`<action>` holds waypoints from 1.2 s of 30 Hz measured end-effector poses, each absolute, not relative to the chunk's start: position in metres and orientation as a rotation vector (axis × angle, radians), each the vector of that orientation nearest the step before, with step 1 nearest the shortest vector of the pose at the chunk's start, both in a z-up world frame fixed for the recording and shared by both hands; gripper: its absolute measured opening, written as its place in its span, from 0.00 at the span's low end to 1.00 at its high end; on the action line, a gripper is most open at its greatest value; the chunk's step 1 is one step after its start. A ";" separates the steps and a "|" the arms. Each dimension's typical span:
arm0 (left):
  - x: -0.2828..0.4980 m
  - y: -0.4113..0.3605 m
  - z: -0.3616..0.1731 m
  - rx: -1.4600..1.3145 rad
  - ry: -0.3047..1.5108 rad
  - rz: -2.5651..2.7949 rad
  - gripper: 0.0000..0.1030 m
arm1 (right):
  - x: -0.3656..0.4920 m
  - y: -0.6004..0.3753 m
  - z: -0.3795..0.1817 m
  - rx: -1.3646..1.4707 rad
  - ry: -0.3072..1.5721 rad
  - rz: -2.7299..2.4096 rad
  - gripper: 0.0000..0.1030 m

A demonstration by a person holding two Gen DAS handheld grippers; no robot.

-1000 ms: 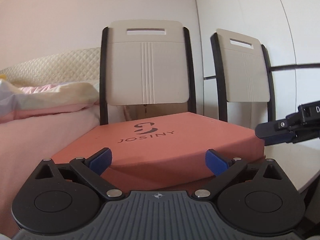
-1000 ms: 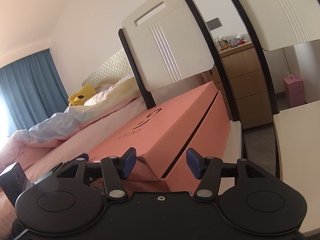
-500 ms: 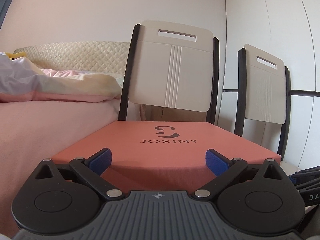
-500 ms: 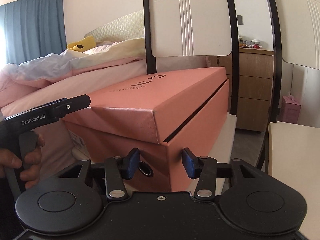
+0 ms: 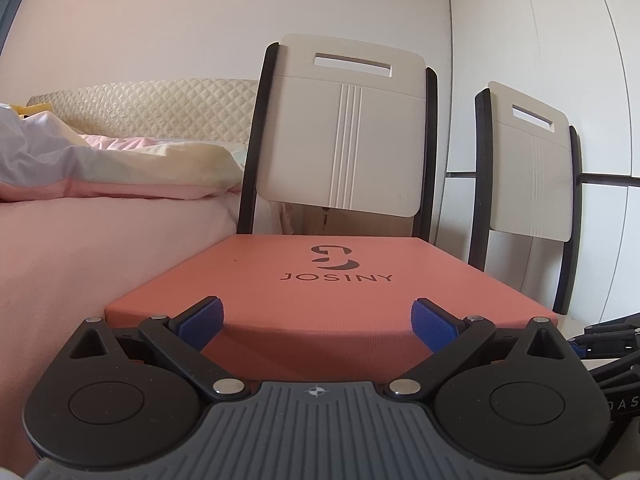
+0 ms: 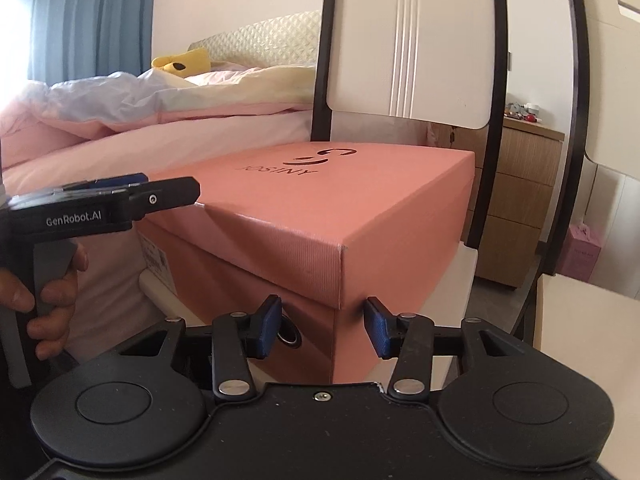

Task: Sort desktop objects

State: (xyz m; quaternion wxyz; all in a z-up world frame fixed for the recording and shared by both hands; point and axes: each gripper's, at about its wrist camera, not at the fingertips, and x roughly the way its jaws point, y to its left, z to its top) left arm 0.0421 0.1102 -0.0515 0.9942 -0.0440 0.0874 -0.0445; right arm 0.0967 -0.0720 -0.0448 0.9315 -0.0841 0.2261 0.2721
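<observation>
Straight ahead of your left tongs sits the pink shoebox, lid on, with the JOSINY logo facing up. It rests on the seat of the near chair, its short end turned toward you. Your left tongs stand wide apart, the blue pads level with the lid's front edge and just short of it; neither pad seems to touch the cardboard, though the low angle makes that hard to judge.

Your right tongs stand apart too, at the box's near corner. The corner edge of the box lies between the two pads, the lid's lower rim just above them. A round metal eyelet in the box wall shows right behind the left-hand pad.

To the left of your right tongs, your left hand grips the handle of the other tool, whose tips reach the lid's far end. A white label is stuck on that end wall.

Beyond the box, a bed with pink bedding lies left of the chair, and a second chair stands to the right.
</observation>
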 end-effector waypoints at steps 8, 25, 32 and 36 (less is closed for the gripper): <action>0.044 0.111 -0.053 -0.073 0.202 -0.063 0.98 | 0.100 -0.097 -0.035 -0.006 0.485 0.587 0.43; 0.051 0.118 -0.055 -0.088 0.248 -0.008 0.99 | 0.108 -0.104 -0.039 0.148 0.402 0.553 0.47; 0.052 0.119 -0.055 -0.093 0.258 -0.009 1.00 | 0.106 -0.106 -0.044 0.137 0.365 0.551 0.44; 0.054 0.121 -0.056 -0.102 0.272 -0.006 1.00 | 0.106 -0.108 -0.048 0.158 0.341 0.530 0.44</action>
